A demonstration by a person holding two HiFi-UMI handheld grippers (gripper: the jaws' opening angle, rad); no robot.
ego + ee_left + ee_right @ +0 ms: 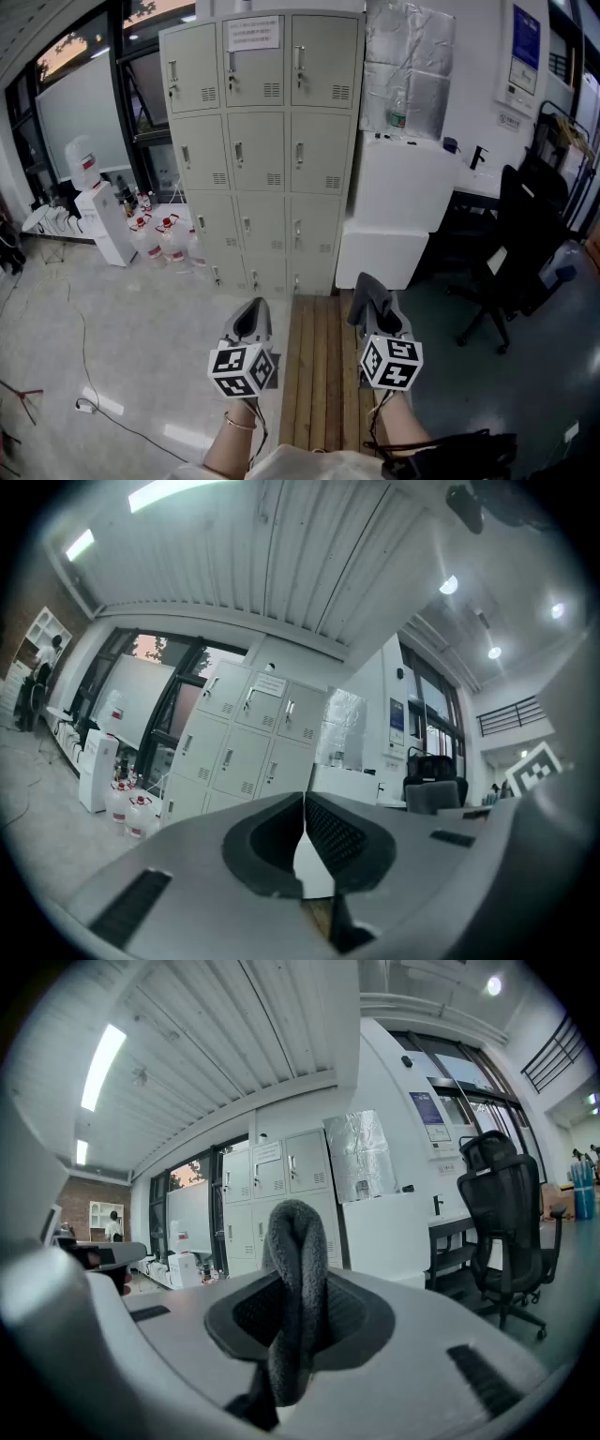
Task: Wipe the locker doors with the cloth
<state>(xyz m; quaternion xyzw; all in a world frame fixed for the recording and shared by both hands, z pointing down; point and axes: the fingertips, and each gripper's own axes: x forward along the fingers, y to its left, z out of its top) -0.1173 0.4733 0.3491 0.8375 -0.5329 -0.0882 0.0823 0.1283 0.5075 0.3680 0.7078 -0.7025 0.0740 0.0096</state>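
Observation:
The beige locker bank (258,141) stands against the far wall, all doors closed, a paper notice on the top middle door. It also shows in the left gripper view as the lockers (246,752) and in the right gripper view as the lockers (253,1206). My right gripper (370,298) is shut on a folded grey cloth (296,1279) that loops up out of the jaws. My left gripper (251,317) is shut with nothing between its jaws (304,808). Both grippers hang low in front of me, well short of the lockers.
A slatted wooden platform (322,366) lies on the floor between me and the lockers. A white cabinet (398,211) stands right of them, a black office chair (520,248) further right. Water jugs (161,236) and a dispenser (101,220) sit at the left. A cable (89,356) trails across the floor.

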